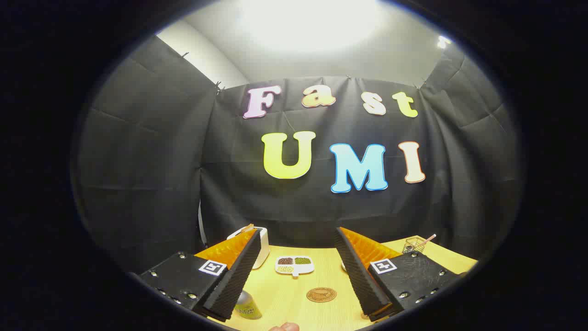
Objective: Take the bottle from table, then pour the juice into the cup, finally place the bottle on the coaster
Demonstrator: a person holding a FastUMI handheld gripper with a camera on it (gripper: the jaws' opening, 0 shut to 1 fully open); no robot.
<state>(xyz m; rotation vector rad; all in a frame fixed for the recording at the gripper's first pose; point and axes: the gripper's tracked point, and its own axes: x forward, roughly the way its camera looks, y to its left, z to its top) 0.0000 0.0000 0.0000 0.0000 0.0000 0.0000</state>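
One bottle (248, 305), greenish with a silvery shoulder, stands on the wooden table (285, 289) low down, just beside the left finger's tip and partly hidden behind it. Nothing grips it. Gripper (301, 271) fingers spread wide apart, empty gap between them, table showing through.

Round brown coaster (321, 294) lies flat in that gap, nearer the right finger, apart from the bottle. Beyond it, a small white divided dish (294, 265) holding dark and green contents. White toaster-like appliance (262, 243) further back, behind the left finger. Behind the right finger, a sliver of white, possibly a cup, too hidden to tell. Wire basket (414, 244) with a straw-like stick at the table's far right corner. A fingertip (285, 327) shows at the near table edge.
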